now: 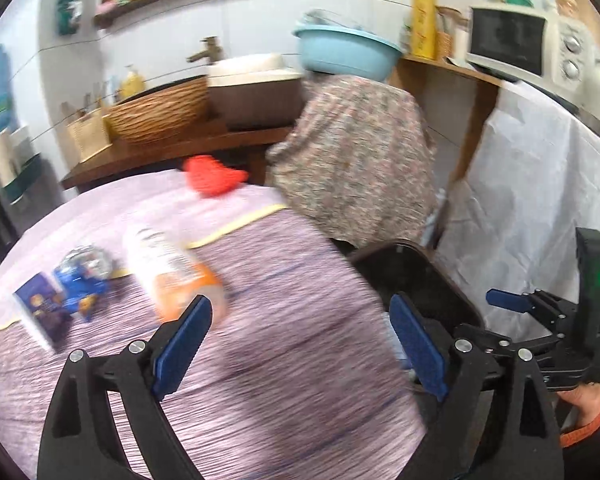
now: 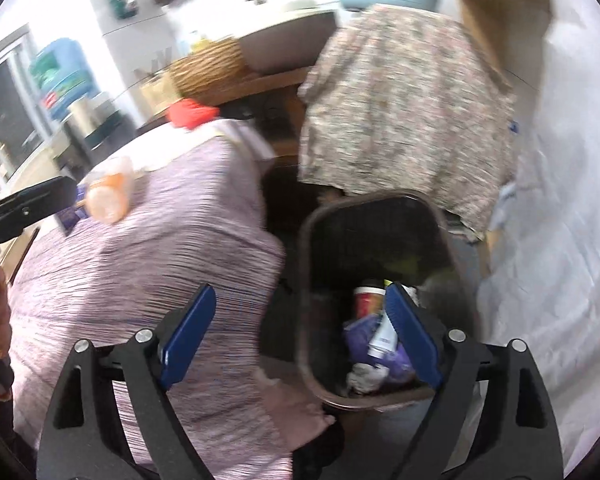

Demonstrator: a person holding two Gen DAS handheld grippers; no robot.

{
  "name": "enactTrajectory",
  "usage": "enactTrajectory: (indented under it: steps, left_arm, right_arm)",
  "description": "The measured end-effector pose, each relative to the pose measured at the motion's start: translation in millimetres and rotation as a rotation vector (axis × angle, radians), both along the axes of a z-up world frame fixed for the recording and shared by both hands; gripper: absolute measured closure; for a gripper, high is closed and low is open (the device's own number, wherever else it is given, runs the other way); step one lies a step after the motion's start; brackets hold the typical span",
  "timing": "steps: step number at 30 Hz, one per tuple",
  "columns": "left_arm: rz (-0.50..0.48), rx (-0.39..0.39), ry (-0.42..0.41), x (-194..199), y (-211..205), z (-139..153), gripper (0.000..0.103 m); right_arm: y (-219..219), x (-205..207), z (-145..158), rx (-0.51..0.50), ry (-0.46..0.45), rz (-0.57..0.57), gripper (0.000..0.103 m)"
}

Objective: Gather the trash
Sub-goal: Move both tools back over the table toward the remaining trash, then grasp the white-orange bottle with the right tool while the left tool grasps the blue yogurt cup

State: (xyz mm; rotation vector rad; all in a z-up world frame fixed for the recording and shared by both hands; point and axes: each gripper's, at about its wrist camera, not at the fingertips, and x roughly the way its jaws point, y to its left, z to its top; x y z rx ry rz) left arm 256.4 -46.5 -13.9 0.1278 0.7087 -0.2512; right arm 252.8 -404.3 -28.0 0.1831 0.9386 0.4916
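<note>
The orange-and-white plastic bottle [image 1: 172, 276] lies on its side on the striped cloth of the surface [image 1: 284, 360], near a blue crumpled wrapper [image 1: 82, 280] and a small dark carton [image 1: 40, 312]; it is judged light, smooth and apt to roll, so it is best taken across its middle. The left gripper [image 1: 300, 344] and right gripper [image 2: 300, 340] are both seen with fingers wide and nothing between them. The dark bin [image 2: 312, 320], beside the surface, already holds a cup, a tube and wrappers.

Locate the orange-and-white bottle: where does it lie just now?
In the left wrist view the orange-and-white bottle lies on its side on the purple tablecloth, left of centre, just right of the blue wrapper.
</note>
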Motion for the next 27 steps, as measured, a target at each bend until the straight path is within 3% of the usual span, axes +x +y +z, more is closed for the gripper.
enactTrajectory:
  steps: [11, 27]
  left_arm:
    - [0.188, 0.018, -0.008, -11.4, 98.4, 6.1, 0.013]
    - [0.369, 0.043, 0.022, -24.2, 210.9, 0.4, 0.013]
  right_arm:
    - [88.8, -0.6, 39.9, 0.020, -0.042, 0.225, 0.015]
    - [193.3, 5.6, 81.0, -0.032, -0.100, 0.424, 0.014]
